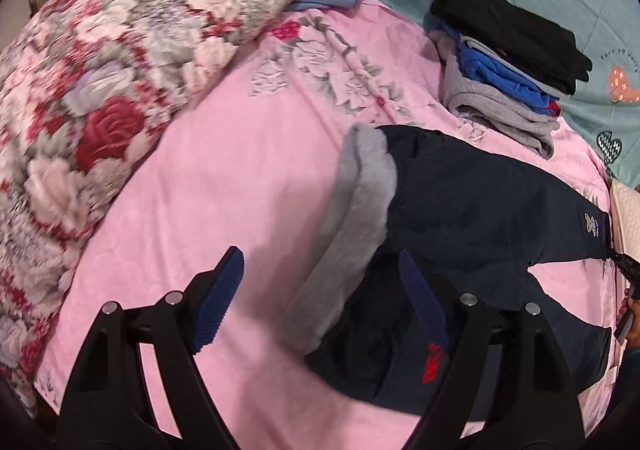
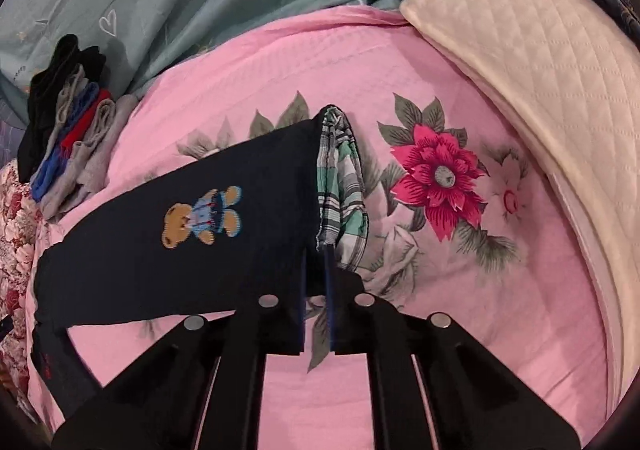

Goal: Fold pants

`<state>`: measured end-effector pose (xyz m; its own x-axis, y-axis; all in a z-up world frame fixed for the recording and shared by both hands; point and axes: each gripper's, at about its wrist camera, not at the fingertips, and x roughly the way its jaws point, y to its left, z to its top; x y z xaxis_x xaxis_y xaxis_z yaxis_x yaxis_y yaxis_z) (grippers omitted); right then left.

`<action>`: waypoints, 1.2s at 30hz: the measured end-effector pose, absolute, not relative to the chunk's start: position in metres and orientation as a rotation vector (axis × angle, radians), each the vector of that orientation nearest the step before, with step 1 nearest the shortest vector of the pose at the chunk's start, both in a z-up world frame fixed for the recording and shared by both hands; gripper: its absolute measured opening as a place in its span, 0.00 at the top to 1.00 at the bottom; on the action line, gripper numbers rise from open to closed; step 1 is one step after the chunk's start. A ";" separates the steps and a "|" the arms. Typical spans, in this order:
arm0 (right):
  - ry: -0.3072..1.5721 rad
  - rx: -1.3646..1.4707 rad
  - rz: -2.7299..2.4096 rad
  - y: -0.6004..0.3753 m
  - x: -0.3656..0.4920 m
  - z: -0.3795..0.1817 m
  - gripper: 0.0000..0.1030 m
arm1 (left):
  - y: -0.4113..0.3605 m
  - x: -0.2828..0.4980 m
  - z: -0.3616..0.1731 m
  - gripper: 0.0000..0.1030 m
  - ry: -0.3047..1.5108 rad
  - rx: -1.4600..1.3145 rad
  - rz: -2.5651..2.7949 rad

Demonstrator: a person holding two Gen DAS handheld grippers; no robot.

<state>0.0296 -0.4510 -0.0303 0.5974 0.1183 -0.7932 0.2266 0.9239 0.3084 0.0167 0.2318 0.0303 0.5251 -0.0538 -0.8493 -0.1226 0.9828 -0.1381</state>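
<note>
Open pink sheet point(image 1: 208, 185) at 9 o'clock of the pants point(image 1: 472, 209), floral quilt point(image 1: 100, 81) blocking beyond, clothes stack point(image 1: 512, 61) at 1 o'clock, cream pad point(image 2: 540, 89) crowding 3 o'clock

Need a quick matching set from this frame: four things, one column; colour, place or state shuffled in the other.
Things:
1. pants
2. left gripper
3. right gripper
4. clothes pile

States:
A. open, holding nothing
B. folded, black piece on top
C. navy, bear patch
D. shut on the pants' edge

Pairs: 1-C, 2-A, 3-D, 4-B
</note>
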 end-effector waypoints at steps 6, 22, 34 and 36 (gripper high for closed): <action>0.845 0.416 -0.185 -0.489 -0.003 0.016 1.00 | 0.201 0.063 0.034 0.20 1.019 -0.169 -0.038; 0.895 0.344 -0.049 -0.416 -0.014 -0.002 0.50 | 0.207 0.147 -0.016 0.18 1.109 -0.331 -0.125; 0.909 0.334 0.053 -0.369 -0.009 -0.001 0.42 | 0.229 0.161 -0.029 0.95 1.073 -0.475 -0.240; 0.910 0.330 0.042 -0.368 -0.006 -0.002 0.42 | 0.234 0.157 -0.025 0.96 1.051 -0.471 -0.208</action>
<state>-0.0059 -0.3678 -0.0017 0.6163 0.1746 -0.7679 0.1034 0.9487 0.2986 0.1568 0.2336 -0.0254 0.4888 -0.3842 -0.7832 -0.0564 0.8820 -0.4678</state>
